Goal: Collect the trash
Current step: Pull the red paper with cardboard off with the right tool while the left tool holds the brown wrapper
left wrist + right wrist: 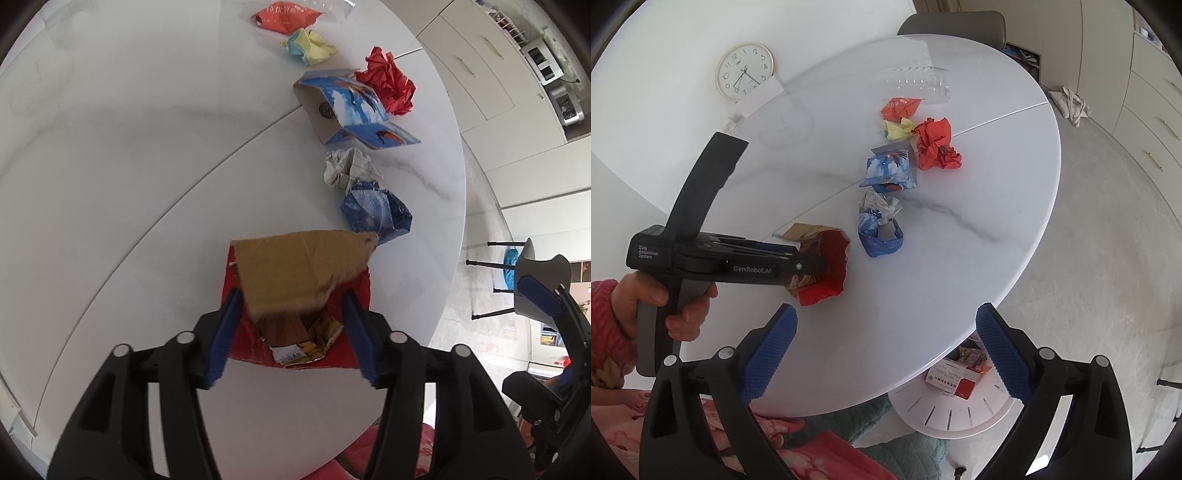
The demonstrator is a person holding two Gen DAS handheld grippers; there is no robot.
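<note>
Held item: torn red box (295,306) with a brown cardboard flap, clamped across its width by the left gripper (291,332), blue pads pressing both red side walls.
Left jaws: narrowed onto the box, open mouth of the box pointing toward the far side of the white table (129,184).
Box axis: long side running straight ahead between the fingers, flap leaning over the top.
Box position: near table edge, apparently lifted just clear of the surface, though contact underneath cannot be told.
Right jaws: right gripper (886,354) spread wide, nothing between the pads, hovering over the near table rim.
Bin: white slotted bin (945,410) on the floor under the table edge, already holding a small medicine carton; closer to the right gripper than to the left.
Deciding relation: bin lies to the right of and below the held box, so probably a sideways carry past the rim, then release.
Remaining trash: blue paper wad (376,214), grey crumpled newspaper (349,168), blue printed carton (351,110), red paper ball (389,85), yellow wad (310,46), red wrapper (286,16), lined up away from the jaws.
</note>
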